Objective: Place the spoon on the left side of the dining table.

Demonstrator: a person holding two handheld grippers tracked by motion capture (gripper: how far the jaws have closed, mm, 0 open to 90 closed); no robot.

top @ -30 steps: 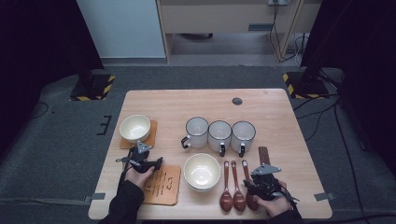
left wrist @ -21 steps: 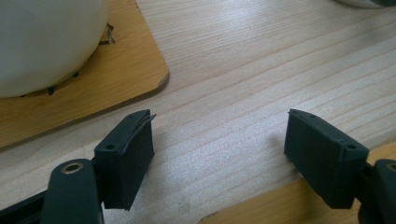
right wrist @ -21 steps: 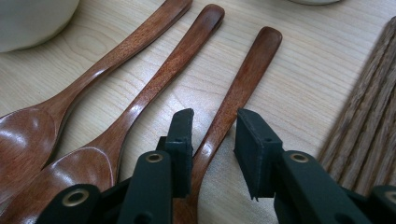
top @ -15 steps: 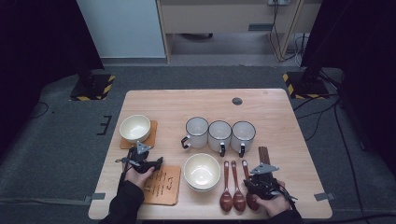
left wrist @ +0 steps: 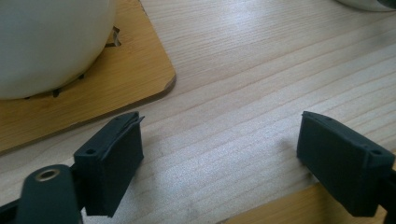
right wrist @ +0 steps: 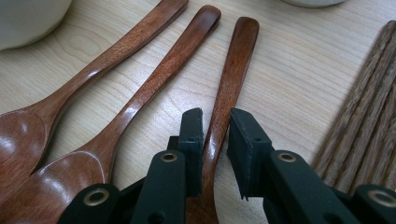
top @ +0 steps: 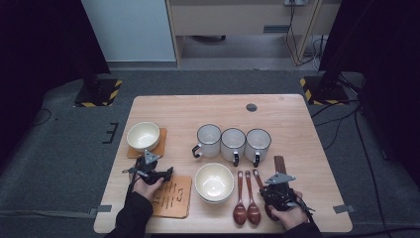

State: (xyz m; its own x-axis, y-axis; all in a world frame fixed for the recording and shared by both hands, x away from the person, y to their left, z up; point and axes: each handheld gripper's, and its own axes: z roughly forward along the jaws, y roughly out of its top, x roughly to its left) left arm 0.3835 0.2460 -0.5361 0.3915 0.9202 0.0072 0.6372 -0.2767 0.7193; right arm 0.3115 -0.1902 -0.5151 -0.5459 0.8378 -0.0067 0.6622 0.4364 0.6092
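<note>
My right gripper (top: 268, 192) (right wrist: 215, 121) lies low at the table's front right. Its jaws have just been closing and now pinch the handle of the rightmost wooden spoon (right wrist: 236, 65), the third in a row. Two more spoons (right wrist: 173, 56) (top: 240, 198) lie to its left. My left gripper (top: 147, 158) (left wrist: 219, 154) is open; its jaws have just been opening, with only bare wood between them. It points at a cream bowl (top: 143, 135) (left wrist: 46, 42) on a wooden coaster (top: 161, 144) (left wrist: 130, 70).
A second coaster (top: 173, 198) lies under the left hand. A larger cream bowl (top: 214, 182) sits front centre, and three white mugs (top: 233, 143) stand in a row behind it. Dark wooden chopsticks (top: 280, 163) (right wrist: 369, 107) lie just right of the spoons.
</note>
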